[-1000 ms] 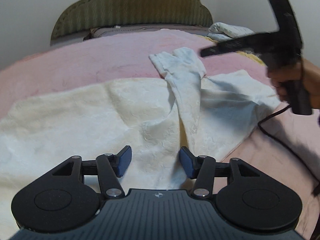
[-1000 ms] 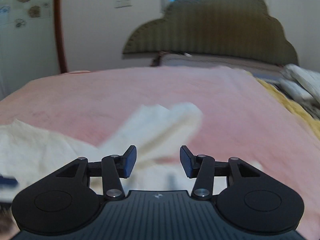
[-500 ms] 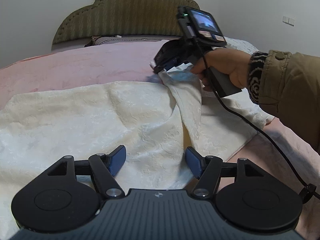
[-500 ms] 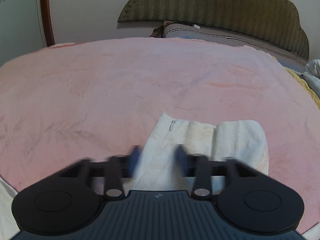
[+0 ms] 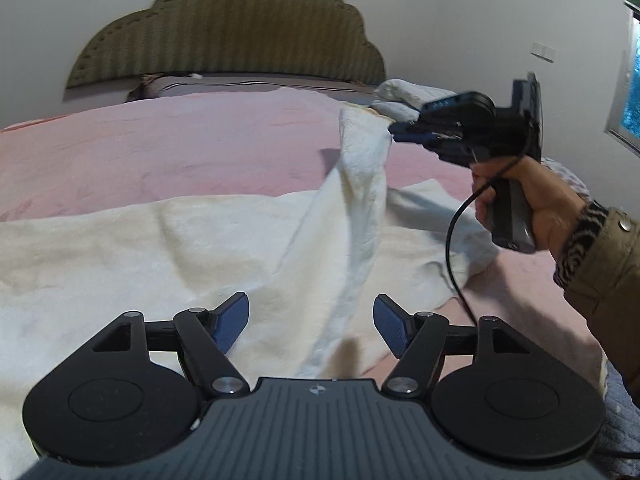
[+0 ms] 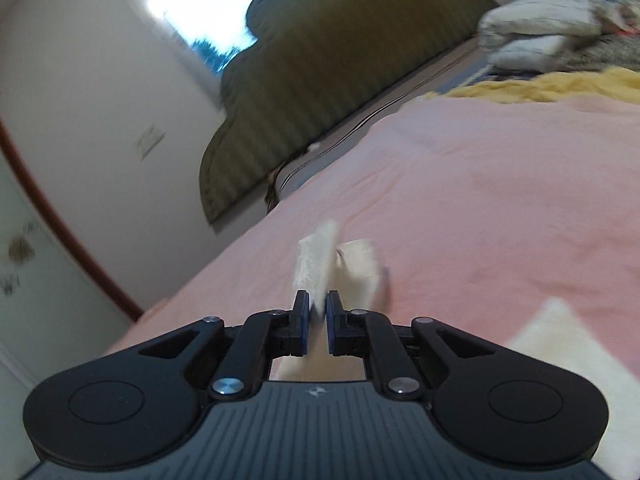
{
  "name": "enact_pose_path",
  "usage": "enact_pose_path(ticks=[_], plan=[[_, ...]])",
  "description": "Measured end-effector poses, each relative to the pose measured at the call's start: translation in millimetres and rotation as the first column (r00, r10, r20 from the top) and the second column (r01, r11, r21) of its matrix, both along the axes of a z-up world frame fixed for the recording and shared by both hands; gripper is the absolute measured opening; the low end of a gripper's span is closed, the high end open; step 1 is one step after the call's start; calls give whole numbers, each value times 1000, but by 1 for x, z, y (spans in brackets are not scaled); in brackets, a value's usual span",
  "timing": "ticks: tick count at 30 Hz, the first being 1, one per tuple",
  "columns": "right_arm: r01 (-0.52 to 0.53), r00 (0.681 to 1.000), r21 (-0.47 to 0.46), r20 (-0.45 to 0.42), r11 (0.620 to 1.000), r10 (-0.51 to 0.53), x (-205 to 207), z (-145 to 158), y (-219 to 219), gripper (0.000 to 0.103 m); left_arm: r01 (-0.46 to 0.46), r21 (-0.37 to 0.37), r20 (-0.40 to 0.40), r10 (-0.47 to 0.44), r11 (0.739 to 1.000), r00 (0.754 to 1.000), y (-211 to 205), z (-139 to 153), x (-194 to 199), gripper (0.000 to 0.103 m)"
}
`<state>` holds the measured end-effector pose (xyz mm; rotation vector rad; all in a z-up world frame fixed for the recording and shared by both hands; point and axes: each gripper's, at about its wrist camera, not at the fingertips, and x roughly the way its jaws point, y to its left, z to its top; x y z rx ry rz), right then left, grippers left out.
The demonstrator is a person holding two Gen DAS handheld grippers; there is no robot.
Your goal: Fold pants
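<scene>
Right fingers (image 6: 318,314) tight on lifted pants (image 5: 360,184) end; left fingers (image 5: 311,322) agape above them.

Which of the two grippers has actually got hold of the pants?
The right gripper: its jaws are shut on the cream pants. The left gripper is wide open.

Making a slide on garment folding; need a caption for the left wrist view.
Right gripper lifts one end of the cream pants off the pink bed; left gripper open.
</scene>
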<state>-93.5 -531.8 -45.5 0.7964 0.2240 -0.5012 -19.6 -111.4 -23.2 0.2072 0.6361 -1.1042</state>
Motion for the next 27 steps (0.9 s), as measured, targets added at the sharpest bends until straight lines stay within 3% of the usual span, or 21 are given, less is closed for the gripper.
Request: enact_pose_path(ticks=[4, 8, 9, 10, 11, 13, 16, 21, 24, 26, 27], plan=[[51, 999, 72, 1, 996, -51, -45, -21, -17, 9, 56, 80, 87, -63, 995, 994, -32, -7, -19, 72], [32, 999, 199, 3, 980, -34, -55, -47, -31, 10, 46, 181, 241, -90, 982, 966, -63, -20, -41, 73], [35, 999, 219, -16, 975, -33, -52, -51, -32, 16, 40, 196, 269, -93, 980, 959, -68, -22, -44, 73], [46, 999, 241, -40, 969, -37, -50, -55, -31, 28, 34, 204, 291, -94, 978, 952, -71, -25, -46, 73], [45, 998, 276, -52, 960, -31, -50, -59, -28, 32, 25, 207, 309, -90, 978, 947, -73, -26, -47, 73], [-10, 1000, 331, 25, 944, 1, -53, -65, -23, 53, 6, 209, 336, -77, 978, 939, -76, -28, -45, 73], [-124, 989, 386, 118, 914, 84, -52, -64, -12, 72, -23, 210, 352, -54, 977, 935, -81, -29, -40, 72], [-283, 959, 431, 142, 857, 245, -23, -62, 3, 73, -30, 192, 355, -41, 981, 934, -89, -30, -34, 61], [-139, 986, 394, 143, 909, 88, -23, -58, -9, 73, -16, 191, 350, -52, 982, 935, -92, -31, -33, 48], [-34, 986, 372, 161, 928, -28, -25, -61, -24, 73, -18, 196, 342, -51, 981, 938, -93, -32, -31, 37], [1, 982, 380, 175, 925, -73, -23, -66, -35, 69, -21, 197, 338, -48, 980, 940, -94, -33, -29, 25]])
